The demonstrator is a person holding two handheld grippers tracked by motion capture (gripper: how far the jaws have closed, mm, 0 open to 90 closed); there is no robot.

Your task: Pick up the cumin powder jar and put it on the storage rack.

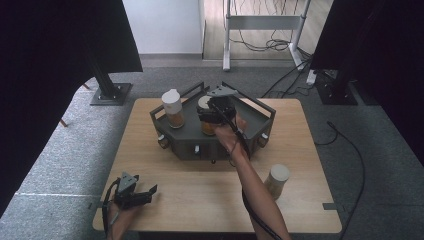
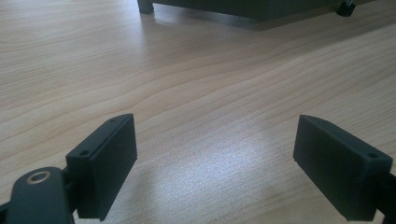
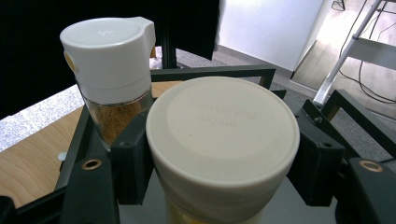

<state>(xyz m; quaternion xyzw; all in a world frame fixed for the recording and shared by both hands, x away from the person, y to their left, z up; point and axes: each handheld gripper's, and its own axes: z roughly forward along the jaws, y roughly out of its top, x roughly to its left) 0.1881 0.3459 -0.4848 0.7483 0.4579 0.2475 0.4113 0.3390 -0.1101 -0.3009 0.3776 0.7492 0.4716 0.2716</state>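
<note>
Your right gripper (image 3: 219,154) fingers are clamped on the upright jar (image 3: 223,140) over the tray (image 1: 252,117), white-capped jar (image 3: 109,70) at its 10 o'clock. Left gripper (image 2: 215,163) rests wide open, empty, on the desk (image 2: 196,84).

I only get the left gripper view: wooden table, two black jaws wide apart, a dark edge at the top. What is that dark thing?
Observer: A dark tray standing on the table, with a white-capped spice jar in it.
Operator: Where is the other hand?
Observer: Over that tray; the right gripper is shut on a second jar with a cream lid.
Operator: Any more jars?
Observer: One, with a cream lid, stands on the table outside the tray, to the right of the right forearm.
</note>
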